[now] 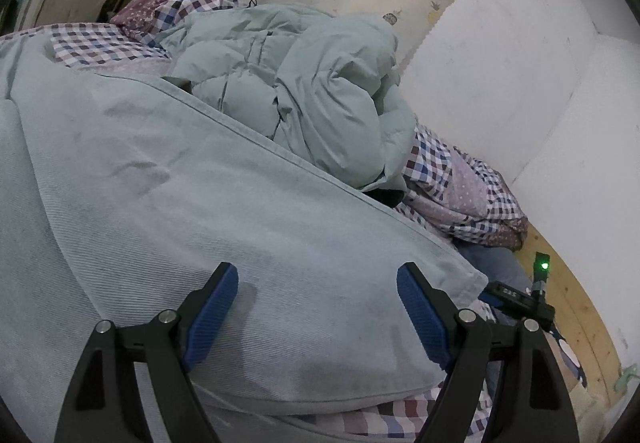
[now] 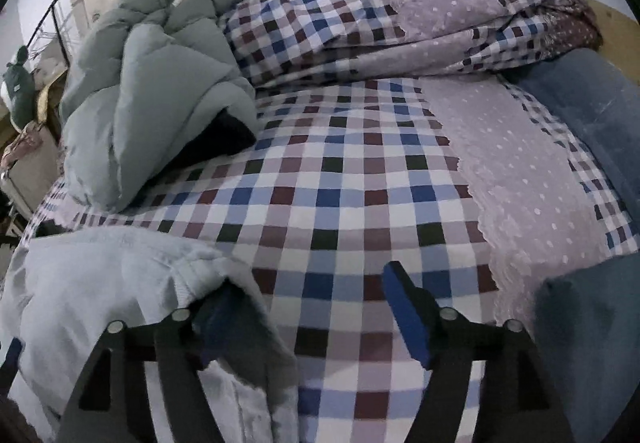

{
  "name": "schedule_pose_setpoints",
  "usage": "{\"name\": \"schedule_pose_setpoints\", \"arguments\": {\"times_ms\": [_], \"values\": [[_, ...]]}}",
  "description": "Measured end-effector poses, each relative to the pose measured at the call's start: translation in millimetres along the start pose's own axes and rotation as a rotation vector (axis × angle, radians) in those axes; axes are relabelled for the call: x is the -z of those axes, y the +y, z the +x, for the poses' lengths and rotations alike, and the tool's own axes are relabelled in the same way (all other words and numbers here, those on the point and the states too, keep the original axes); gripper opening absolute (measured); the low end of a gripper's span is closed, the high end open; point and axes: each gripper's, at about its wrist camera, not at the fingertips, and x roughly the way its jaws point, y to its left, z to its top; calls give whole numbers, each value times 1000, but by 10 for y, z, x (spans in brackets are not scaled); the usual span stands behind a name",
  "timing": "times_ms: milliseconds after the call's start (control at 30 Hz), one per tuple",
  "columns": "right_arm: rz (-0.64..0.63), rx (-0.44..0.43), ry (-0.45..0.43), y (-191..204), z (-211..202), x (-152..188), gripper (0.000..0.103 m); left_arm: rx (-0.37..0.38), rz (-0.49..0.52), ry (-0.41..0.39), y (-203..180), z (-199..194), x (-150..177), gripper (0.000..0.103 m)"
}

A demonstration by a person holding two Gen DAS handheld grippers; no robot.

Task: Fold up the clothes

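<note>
Item: pale blue garment (image 1: pixel 168 203), twill-woven cloth with a stitched hem, spread flat on the bed directly beneath and ahead of the left gripper (image 1: pixel 318 307). In the right wrist view a bunched edge of the same cloth (image 2: pixel 132 283) is draped over the left-hand finger of the right gripper (image 2: pixel 308 307).

Handling, judged: soft, limp and light, not fragile; it should crease readily and sag when lifted. The ribbed weave should give the pads fair purchase. The best hold is probably the hemmed corner just ahead and right of the left gripper.

Grippers: left jaws stand wide apart, hovering over the cloth with nothing pinched. Right jaws stand apart, clamping nothing; the cloth only hangs on one finger.

Surroundings: checked bedsheet (image 2: pixel 340 179) ahead of the right gripper; puffy grey-green quilted jacket (image 1: pixel 296 83) farther ahead of the left; rolled checked duvet (image 2: pixel 400 15) beyond; blue cushion (image 2: pixel 592 111) to the right.
</note>
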Motion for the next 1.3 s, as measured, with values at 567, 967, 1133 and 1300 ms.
{"name": "schedule_pose_setpoints", "arguments": {"times_ms": [567,967,1133,1300], "values": [[8,-132,73,95,45,265,77,-15,-13,-4,-3,50,24,85],[-104,-109,178,532,787,113,77,-23,-10,0,9,97,28,85],[-169,-24,158,664,825,131,16,-15,-10,2,16,92,30,85],[-247,61,37,761,640,-62,4,0,-1,1,4,70,25,85]]}}
